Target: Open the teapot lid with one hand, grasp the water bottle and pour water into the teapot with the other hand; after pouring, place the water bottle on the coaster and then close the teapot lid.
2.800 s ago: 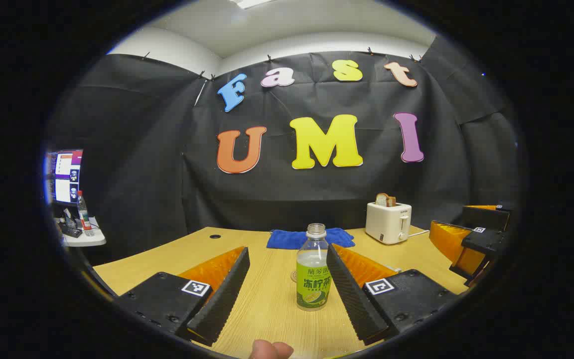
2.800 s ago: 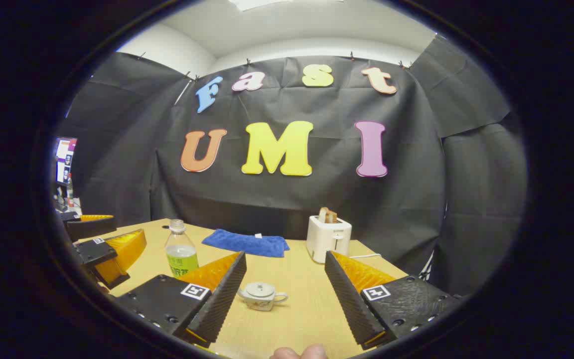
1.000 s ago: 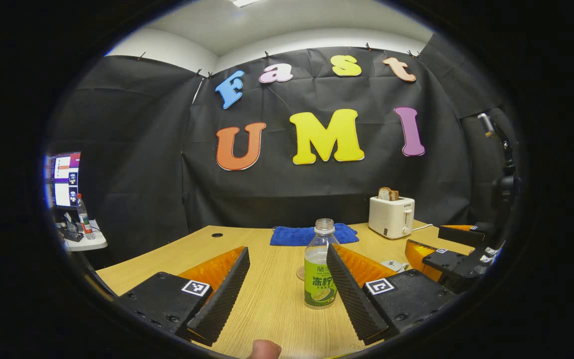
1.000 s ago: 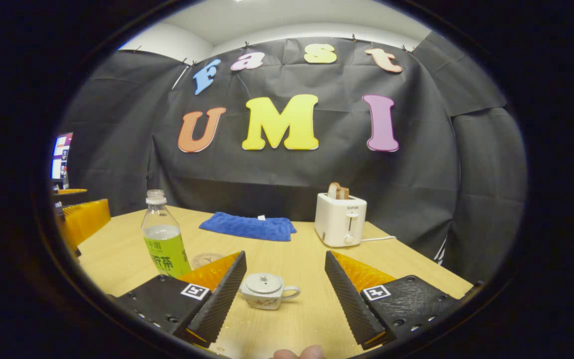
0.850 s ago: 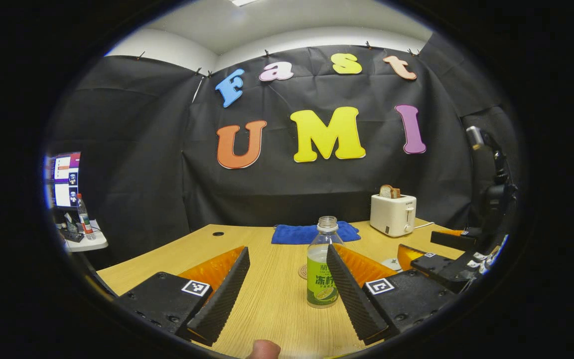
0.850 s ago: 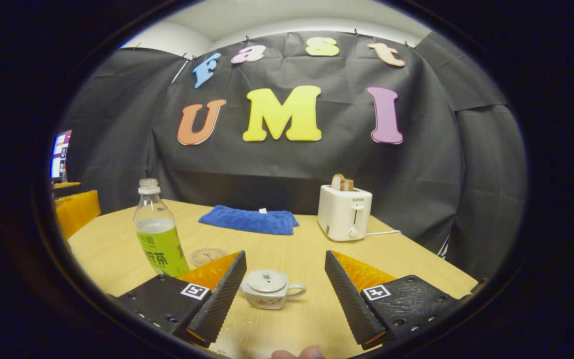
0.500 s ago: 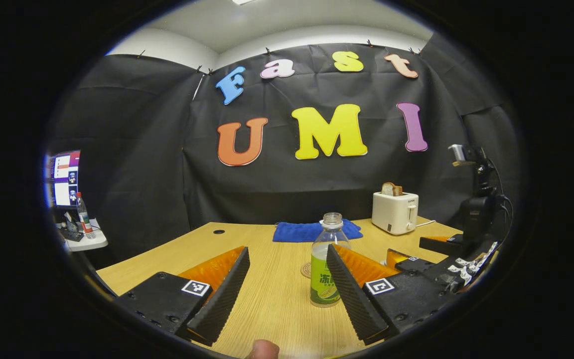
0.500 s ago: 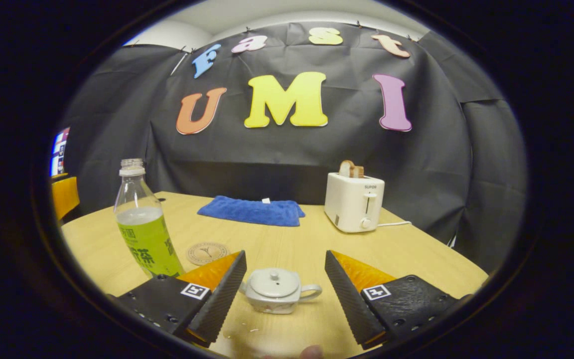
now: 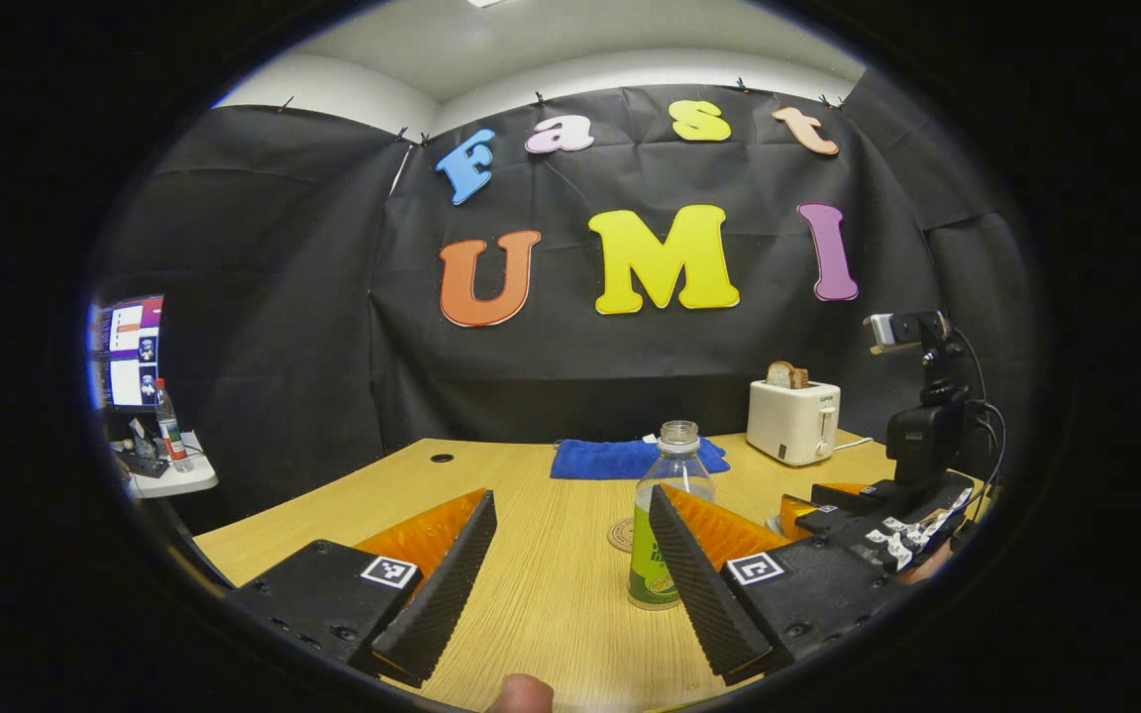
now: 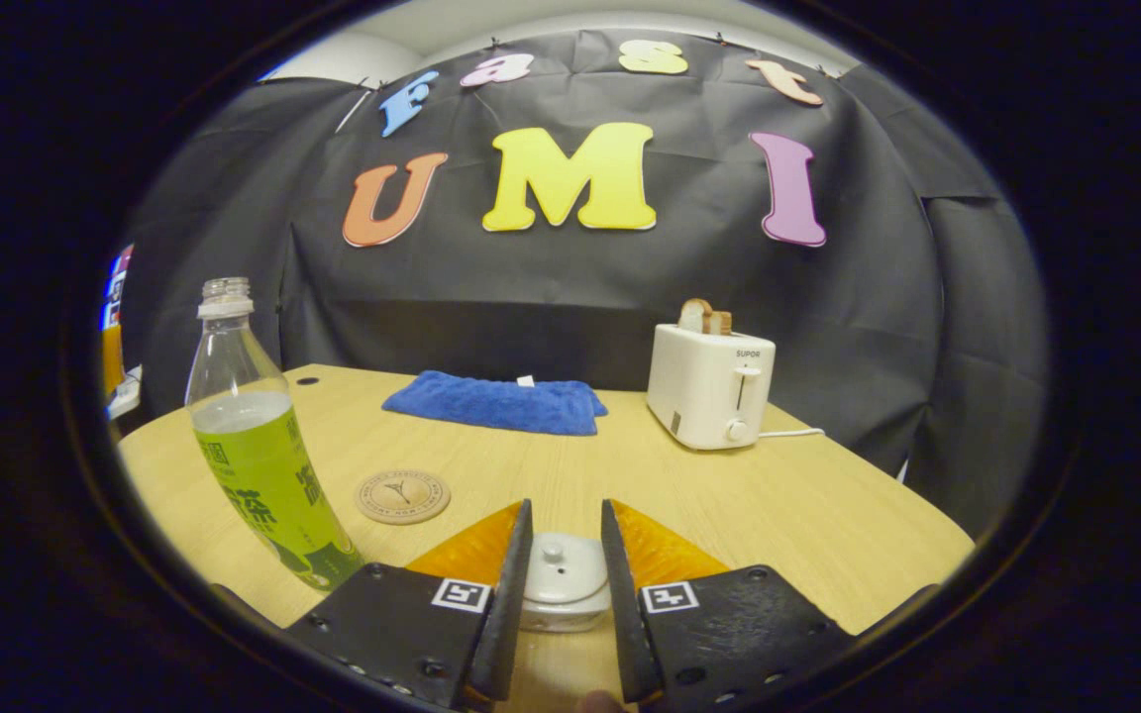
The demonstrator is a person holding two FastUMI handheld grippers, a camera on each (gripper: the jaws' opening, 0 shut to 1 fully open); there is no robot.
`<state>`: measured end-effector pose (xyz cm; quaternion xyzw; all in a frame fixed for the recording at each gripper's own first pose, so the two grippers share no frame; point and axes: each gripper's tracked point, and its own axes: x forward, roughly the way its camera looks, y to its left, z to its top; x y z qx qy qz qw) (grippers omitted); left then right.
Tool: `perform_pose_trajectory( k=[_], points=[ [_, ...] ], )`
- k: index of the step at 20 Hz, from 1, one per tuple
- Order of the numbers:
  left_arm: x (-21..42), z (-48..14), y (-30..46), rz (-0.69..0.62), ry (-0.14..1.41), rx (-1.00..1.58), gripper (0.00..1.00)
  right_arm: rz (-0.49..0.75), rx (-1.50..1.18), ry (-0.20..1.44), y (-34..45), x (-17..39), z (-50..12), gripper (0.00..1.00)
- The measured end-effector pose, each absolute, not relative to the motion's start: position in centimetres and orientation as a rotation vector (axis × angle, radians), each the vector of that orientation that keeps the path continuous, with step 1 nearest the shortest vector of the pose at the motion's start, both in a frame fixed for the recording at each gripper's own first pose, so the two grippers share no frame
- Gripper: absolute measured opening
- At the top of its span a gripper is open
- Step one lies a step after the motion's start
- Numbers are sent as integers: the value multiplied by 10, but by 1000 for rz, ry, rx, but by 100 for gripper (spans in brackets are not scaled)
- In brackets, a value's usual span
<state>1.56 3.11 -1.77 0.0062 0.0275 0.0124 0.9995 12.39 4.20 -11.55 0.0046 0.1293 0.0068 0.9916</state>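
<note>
Right claw (image 10: 563,594) narrowed around teapot lid (image 10: 559,564), bottle (image 10: 259,465) left

Spread left claw (image 9: 570,584) near bottle (image 9: 665,530)

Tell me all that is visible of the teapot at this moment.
The teapot is small, white, ceramic-looking and round. Its lid, with a little knob, sits closed on it. It stands upright on the wooden table, between the right tool's narrowed fingers; contact is unclear. Spout and handle are hidden.
</note>
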Motion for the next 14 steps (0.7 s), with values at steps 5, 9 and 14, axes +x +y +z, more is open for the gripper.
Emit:
perform_pose_trajectory(
  k=[5,9,14],
  points=[
    [16,-18,31,24,59,14,97,18,1,278,45,128,-121,5],
    [14,-16,33,23,53,11,97,24,8,290,47,127,-120,8],
    [16,-19,31,10,61,12,97,50,0,279,47,127,-118,0]
  ],
)
